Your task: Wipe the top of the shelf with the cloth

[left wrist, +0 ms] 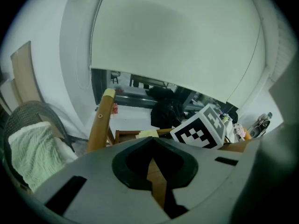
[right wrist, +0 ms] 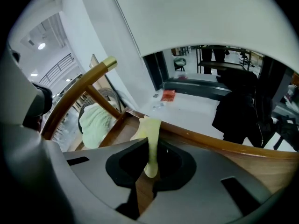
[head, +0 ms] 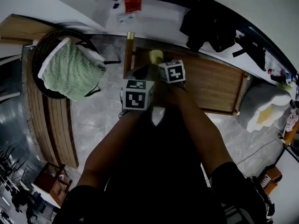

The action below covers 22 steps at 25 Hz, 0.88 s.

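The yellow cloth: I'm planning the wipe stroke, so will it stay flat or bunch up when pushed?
Probably floppy: the yellow cloth folds and narrows where the right gripper pinches it. It looks thin and light, so pushing along the wooden shelf top may bunch it; dragging likely suits better.

Pale yellow cloth (right wrist: 150,141) is showing against the warm brown shelf (head: 210,85); the towel (head: 70,71) is looking pale green, ribbed.

- I can read no words, numbers or brand names in any view.
- The left marker cube (head: 138,94) and right marker cube (head: 172,72) carry only black-and-white square patterns.
- The print on the red packet (head: 132,4) at 12 o'clock is too small to read.
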Motion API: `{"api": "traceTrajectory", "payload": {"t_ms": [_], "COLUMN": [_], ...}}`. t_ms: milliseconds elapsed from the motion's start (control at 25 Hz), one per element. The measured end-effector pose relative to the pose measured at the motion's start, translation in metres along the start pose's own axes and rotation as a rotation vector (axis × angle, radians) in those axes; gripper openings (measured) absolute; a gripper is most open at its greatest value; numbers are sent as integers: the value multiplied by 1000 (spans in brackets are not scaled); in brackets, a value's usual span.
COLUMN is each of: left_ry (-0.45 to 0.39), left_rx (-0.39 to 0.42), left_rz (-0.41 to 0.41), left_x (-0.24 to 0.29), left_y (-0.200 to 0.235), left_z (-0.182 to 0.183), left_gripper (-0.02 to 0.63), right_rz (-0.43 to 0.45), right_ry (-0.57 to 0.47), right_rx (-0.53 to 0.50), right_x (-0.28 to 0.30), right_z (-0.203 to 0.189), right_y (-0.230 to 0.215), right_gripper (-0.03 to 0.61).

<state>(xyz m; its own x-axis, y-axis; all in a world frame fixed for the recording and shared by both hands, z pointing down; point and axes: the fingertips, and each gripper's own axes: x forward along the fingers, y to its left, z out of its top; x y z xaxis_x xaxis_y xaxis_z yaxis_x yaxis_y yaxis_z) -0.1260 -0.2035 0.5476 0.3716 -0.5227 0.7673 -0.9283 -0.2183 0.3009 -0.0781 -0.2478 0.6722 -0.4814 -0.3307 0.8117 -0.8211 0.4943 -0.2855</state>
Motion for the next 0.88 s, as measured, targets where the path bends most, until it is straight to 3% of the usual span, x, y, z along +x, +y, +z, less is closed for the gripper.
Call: {"api": "traceTrajectory", "payload": {"t_ms": [880], "left_ry": [169], "left_rx": [43], "left_rz": [66], "left_x": [105], "left_y": [-81], "left_z": [-34], "left_gripper": [11], "right_rz": [-106], "right_ry": [-14], "right_rx": [111], "right_x": [-95], "right_z": [-63], "right_y": [-147], "right_gripper": [44]}}
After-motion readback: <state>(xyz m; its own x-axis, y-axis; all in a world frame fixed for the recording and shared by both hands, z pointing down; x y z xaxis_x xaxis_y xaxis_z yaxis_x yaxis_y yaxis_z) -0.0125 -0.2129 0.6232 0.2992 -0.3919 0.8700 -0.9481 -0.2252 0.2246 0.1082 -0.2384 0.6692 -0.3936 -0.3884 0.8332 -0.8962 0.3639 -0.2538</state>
